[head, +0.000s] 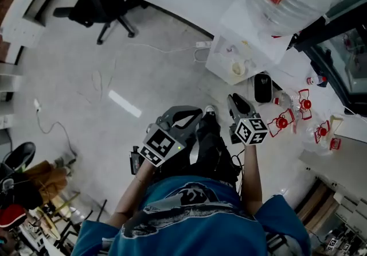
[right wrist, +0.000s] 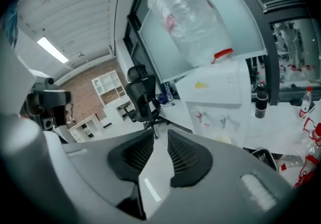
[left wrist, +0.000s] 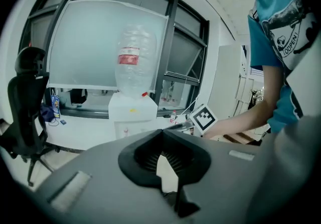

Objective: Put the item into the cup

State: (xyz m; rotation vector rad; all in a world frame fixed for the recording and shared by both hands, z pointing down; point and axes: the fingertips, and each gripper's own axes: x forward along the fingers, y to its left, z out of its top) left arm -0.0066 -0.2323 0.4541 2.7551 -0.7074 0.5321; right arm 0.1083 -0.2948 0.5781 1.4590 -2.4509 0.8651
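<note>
Closest to me in the head view is the blue shirt (head: pixel 189 214) at the bottom. Just above it are the left hand-held gripper (head: pixel 182 116) and the right hand-held gripper (head: pixel 236 103). Both are up in the air. At the right of the frame, some clear things with red parts (head: pixel 282 123) lie on a white surface (head: pixel 275 157). It may be a desk or the floor. A black cup (head: pixel 262 87) stands just above them. I cannot tell which thing is the item.

In the left gripper view, the jaw tips are pressed together with nothing between them. A big water bottle (left wrist: pixel 134 60) fills the middle.

In the right gripper view, the jaws stand a little apart and hold nothing. The clear things peek in at the lower right edge, so this gripper is not aimed at them.

I think I should turn it that way, spread the jaws wide and come down slowly. A soft pinch seems best, because thin plastic can squash or slip.
</note>
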